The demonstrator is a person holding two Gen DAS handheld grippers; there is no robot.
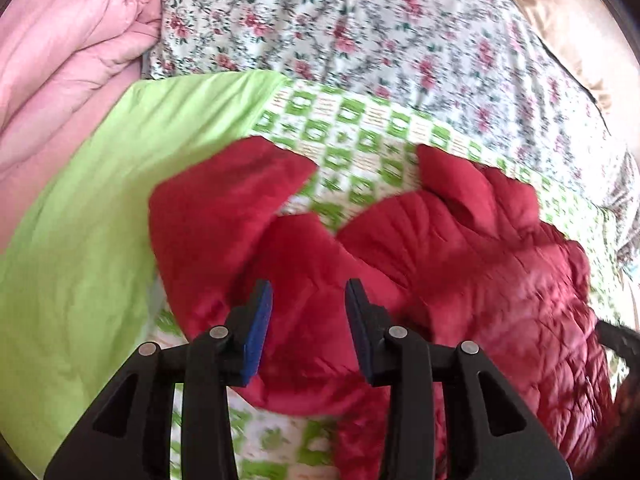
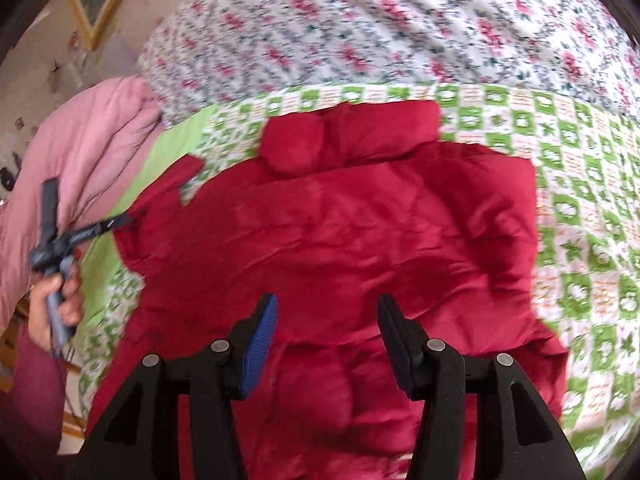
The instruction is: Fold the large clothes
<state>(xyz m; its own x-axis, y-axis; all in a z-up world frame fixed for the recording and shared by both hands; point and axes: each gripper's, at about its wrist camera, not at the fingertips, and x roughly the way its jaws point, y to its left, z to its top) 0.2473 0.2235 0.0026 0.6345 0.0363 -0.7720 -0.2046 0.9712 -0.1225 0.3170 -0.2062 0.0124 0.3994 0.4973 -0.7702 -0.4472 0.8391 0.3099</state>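
The right tongs (image 2: 326,320) are hanging over a red padded jacket (image 2: 340,232), their blue-padded fingers (image 2: 260,340) standing apart with nothing between them. The jacket is lying spread on a green-and-white patterned sheet (image 2: 580,240), its collar (image 2: 348,136) pointing away ahead of the tongs. Beyond that a floral quilt (image 2: 380,24) is covering the bed. Far to the left of the tongs, a hand (image 2: 56,308) is gripping the left tongs (image 2: 86,216), whose tip is touching the jacket's edge, beside a pink blanket (image 2: 76,152).
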